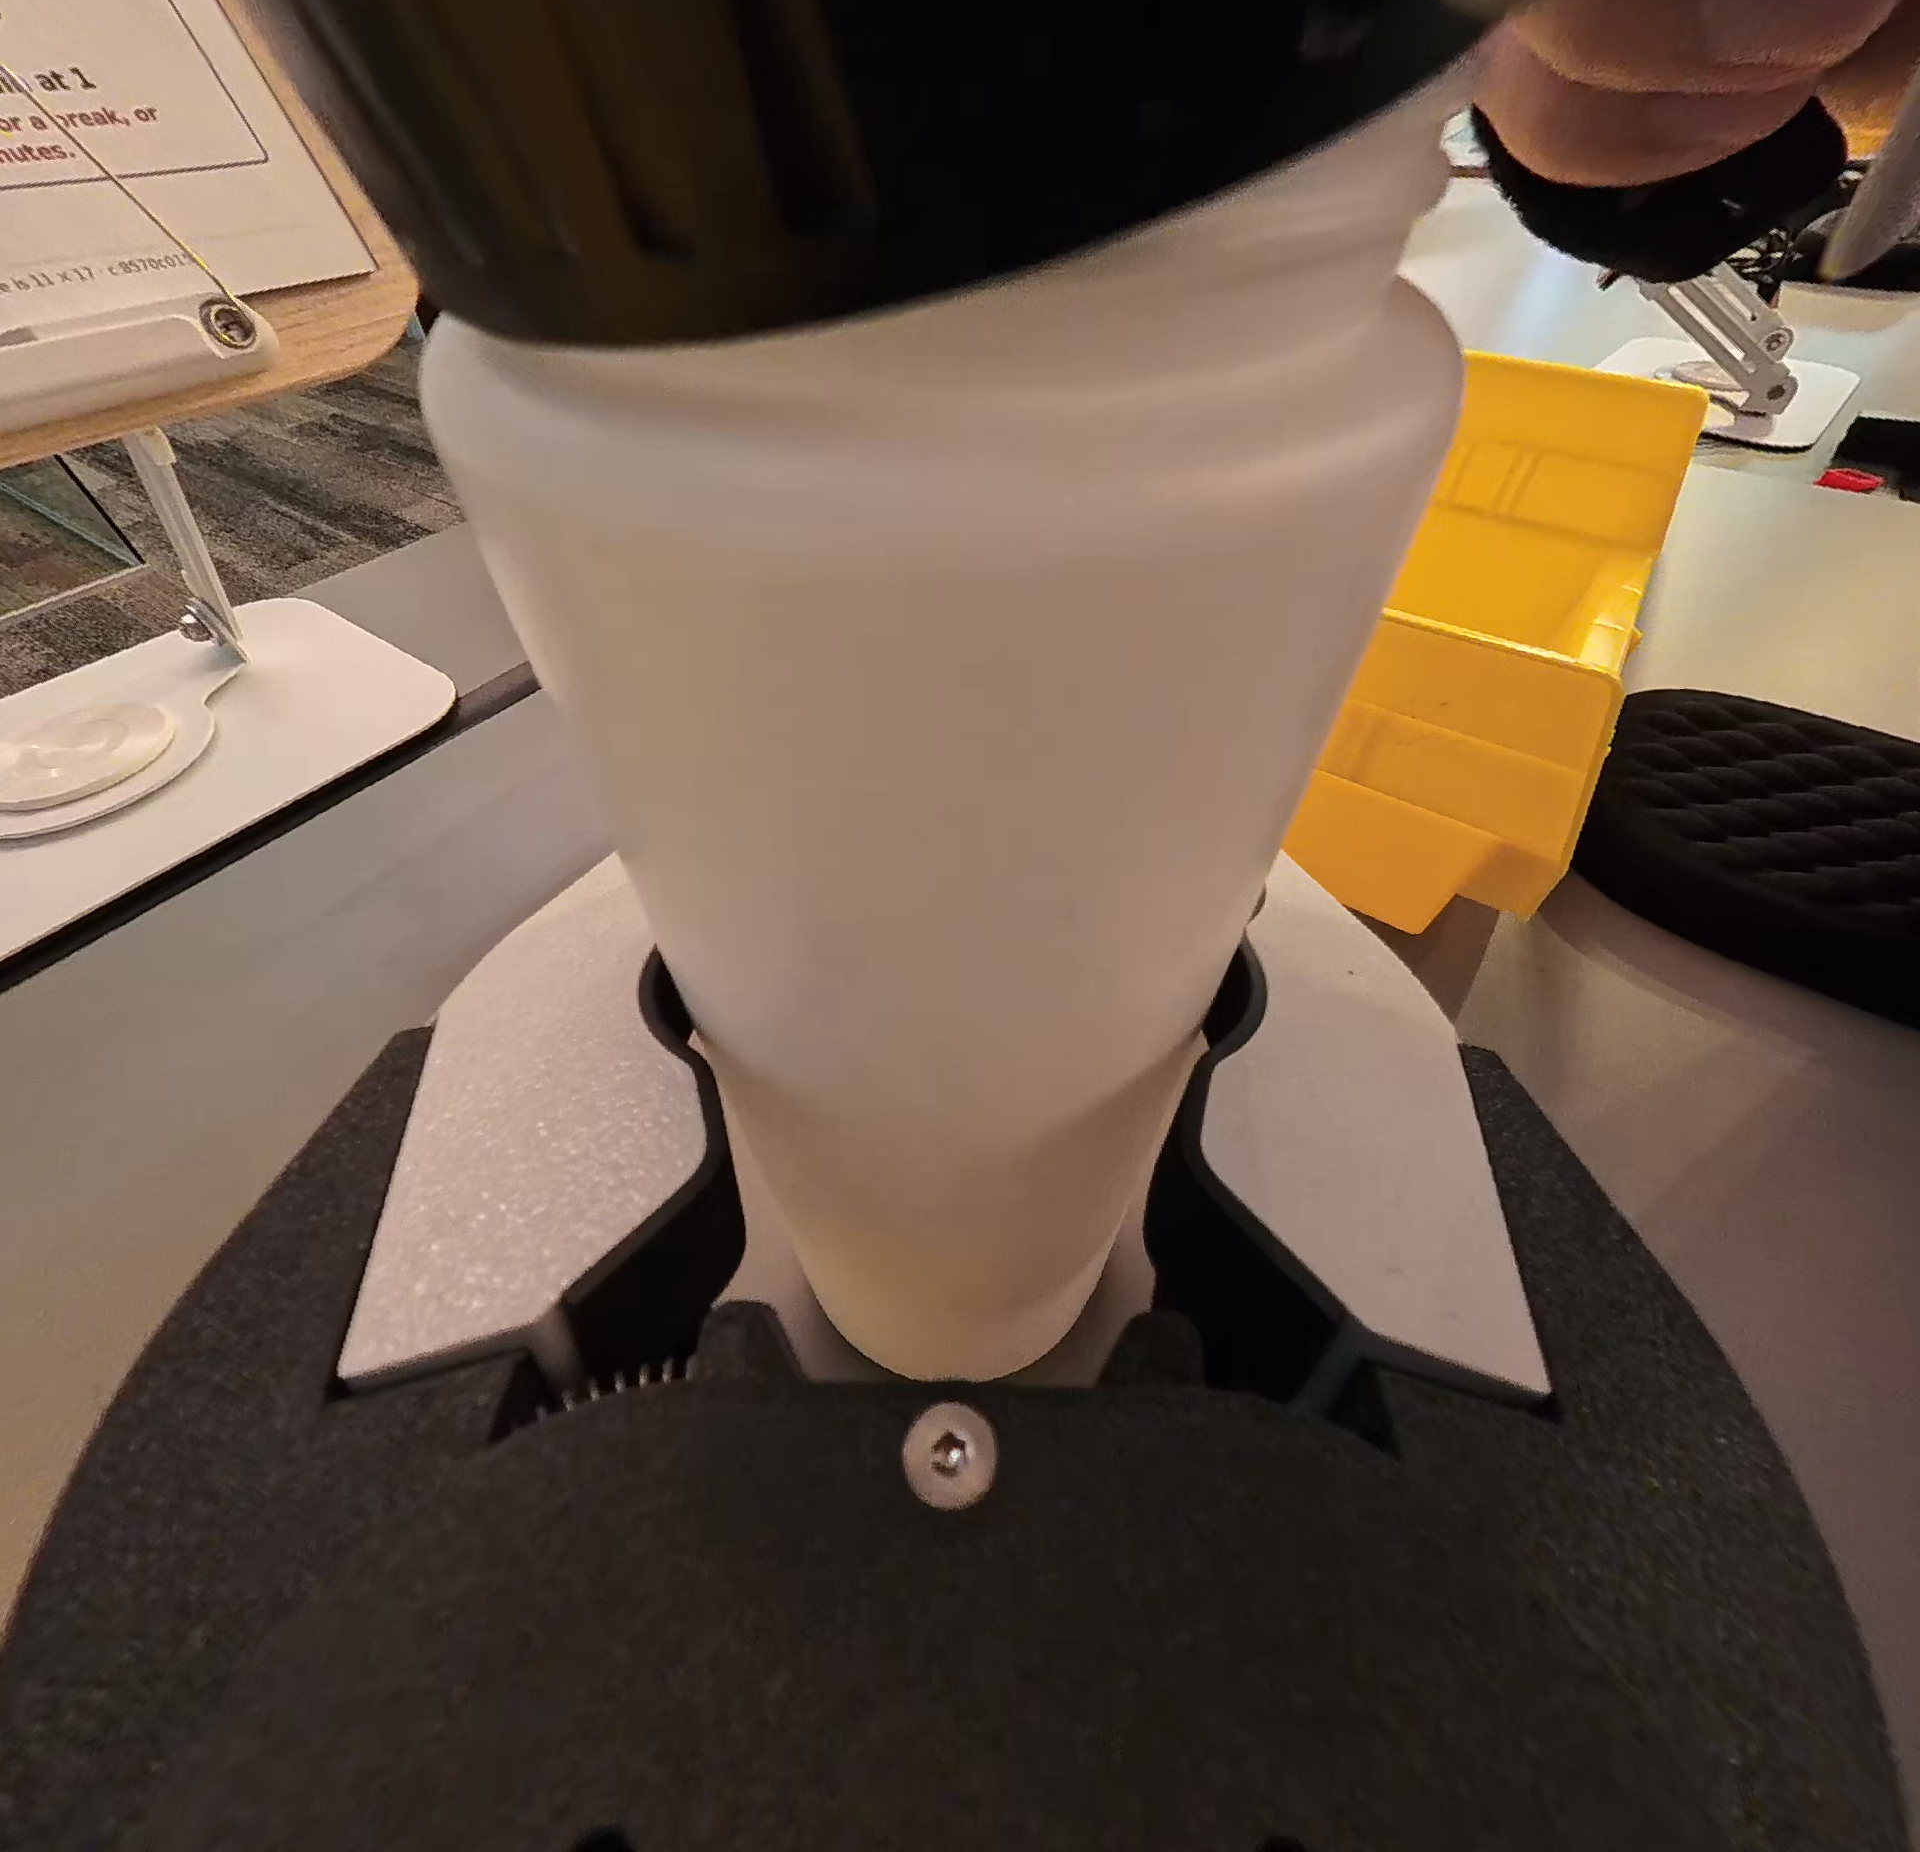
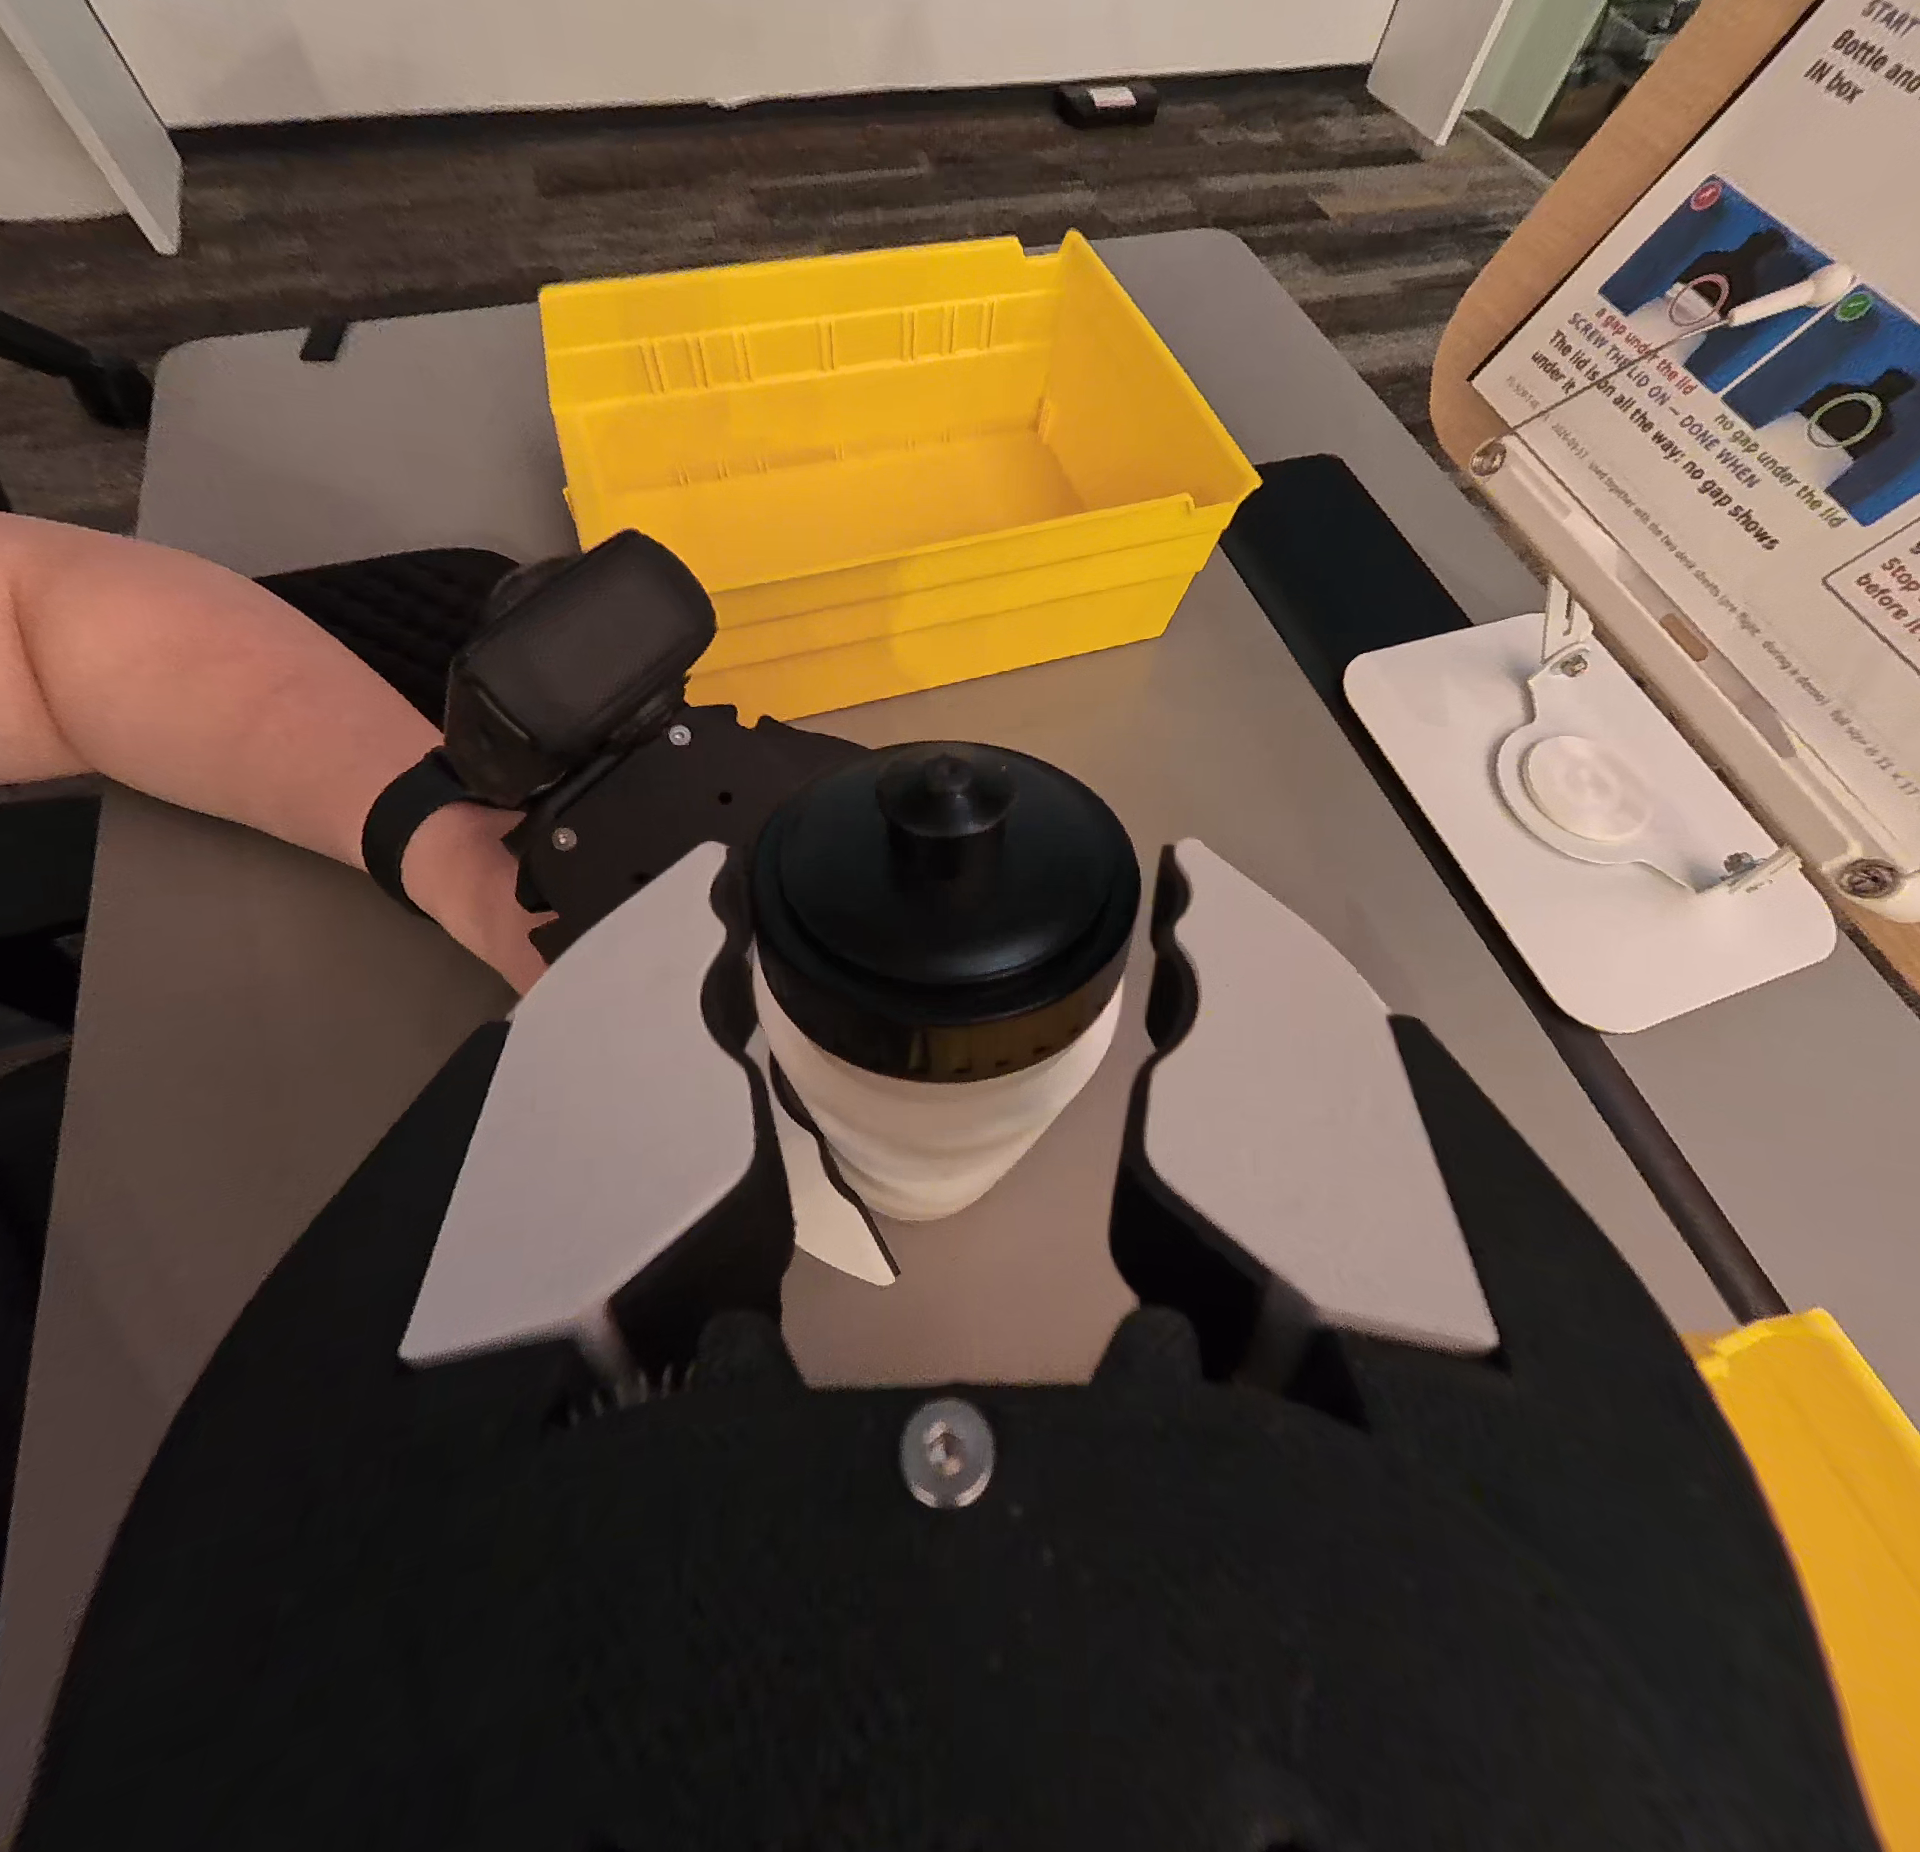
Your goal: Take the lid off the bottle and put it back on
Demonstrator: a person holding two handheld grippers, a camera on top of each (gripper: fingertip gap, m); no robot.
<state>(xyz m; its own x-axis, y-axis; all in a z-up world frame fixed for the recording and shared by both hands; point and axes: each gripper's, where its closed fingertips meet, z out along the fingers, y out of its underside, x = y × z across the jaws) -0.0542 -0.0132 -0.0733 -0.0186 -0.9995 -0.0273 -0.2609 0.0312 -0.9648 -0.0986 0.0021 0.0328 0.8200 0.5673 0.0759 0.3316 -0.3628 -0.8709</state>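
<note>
Right wrist view: the white bottle (image 2: 935, 1127) stands upright on the grey counter (image 2: 260, 1075), its black lid (image 2: 940, 919) seated on the neck with a small spout on top. The right gripper (image 2: 940, 971) hovers above with its grey fingers (image 2: 613, 1106) spread wide to either side of the lid — neither one touches it, and it holds nothing. The left gripper (image 2: 831, 1127) comes in from the left, a person's hand (image 2: 468, 888) behind it with a black strap at the wrist.

In the left wrist view, the left gripper (image 1: 951, 1023) is closed on the lower body of the bottle (image 1: 935, 659), both jaws pressed against its white sides; the lid (image 1: 831, 88) fills the top of the picture.

Behind the bottle sits an open yellow bin (image 2: 883, 472), and the corner of a second yellow bin (image 2: 1829, 1490) shows at lower right. To the right a board on a white stand (image 2: 1590, 815) carries a printed instruction sheet (image 2: 1766, 368) with black and red text and small photos — a sheet with writing also shows in the left wrist view (image 1: 156, 140). The bottle bears no visible brand or label.
</note>
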